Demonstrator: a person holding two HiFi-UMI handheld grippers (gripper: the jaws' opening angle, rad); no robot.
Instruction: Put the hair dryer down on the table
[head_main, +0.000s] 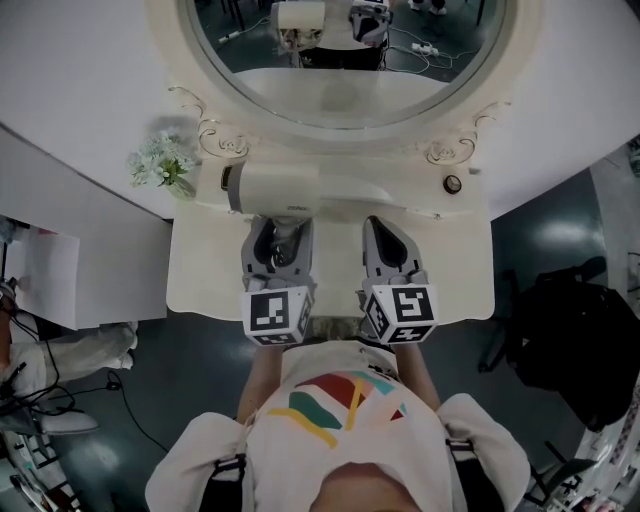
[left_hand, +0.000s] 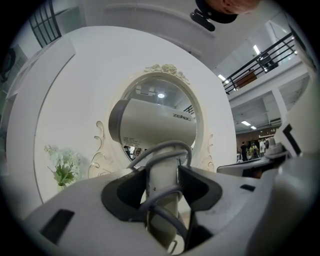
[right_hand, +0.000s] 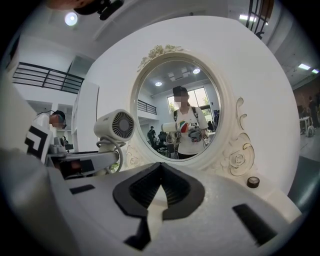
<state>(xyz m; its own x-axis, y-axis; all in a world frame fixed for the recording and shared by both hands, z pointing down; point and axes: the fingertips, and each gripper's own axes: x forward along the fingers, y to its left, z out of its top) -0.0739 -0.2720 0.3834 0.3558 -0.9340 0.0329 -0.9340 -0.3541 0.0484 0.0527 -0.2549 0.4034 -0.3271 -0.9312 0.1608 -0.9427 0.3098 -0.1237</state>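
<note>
A cream counter (head_main: 205, 275) stands by a white wall with a big round mirror (head_main: 345, 70). White flowers (head_main: 160, 165) sit far left. The cream hair dryer (head_main: 290, 188), grey at one end, is up over the counter's far side. The left tongs (left_hand: 164, 174) squeeze its handle. The right tongs (right_hand: 161, 172) are closed on nothing.

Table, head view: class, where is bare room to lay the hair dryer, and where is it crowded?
Bare: the table's left part, between the flowers and the front edge; and the right part, in front of the small dark cap. Crowded: the middle, under the left hand-held gripper with the hair dryer and the right hand-held gripper.
</note>
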